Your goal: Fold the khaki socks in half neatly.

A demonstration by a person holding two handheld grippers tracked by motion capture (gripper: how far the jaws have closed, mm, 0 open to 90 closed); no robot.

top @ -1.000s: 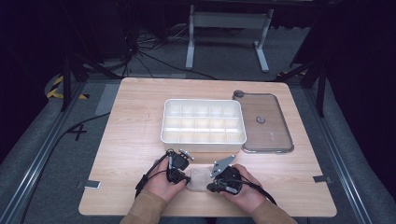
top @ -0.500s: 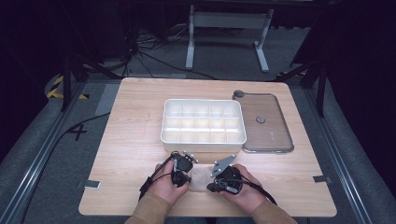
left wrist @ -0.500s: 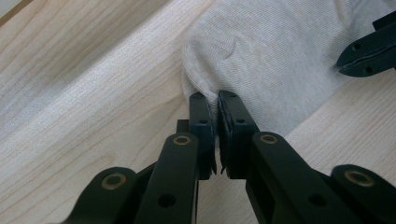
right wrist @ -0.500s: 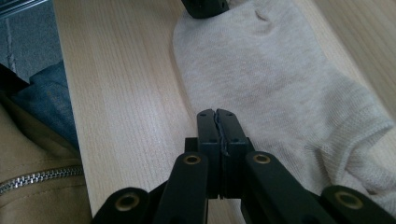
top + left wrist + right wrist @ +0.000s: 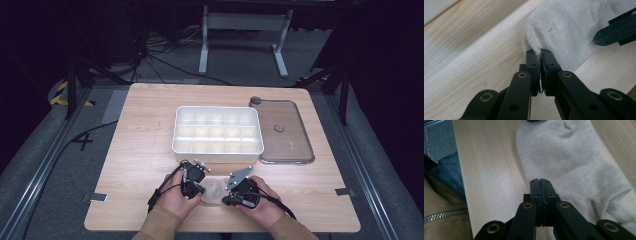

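Near the bottom edge of the high view, a pale beige sock (image 5: pixel 216 191) lies flat on the table (image 5: pixel 145 140), its long axis running left to right between the two hands. Left gripper (image 5: pixel 192 176): its jaws have just been closing and now pinch the sock's rounded left end, seen in the left gripper view. Right gripper (image 5: pixel 239 192): clenched on the lower edge near the ribbed cuff. Farther up, a white compartment box (image 5: pixel 217 131) and its clear lid (image 5: pixel 283 131) lie side by side.

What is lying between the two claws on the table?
A pale sock lies between the left claw and the right claw, seen in the high view.
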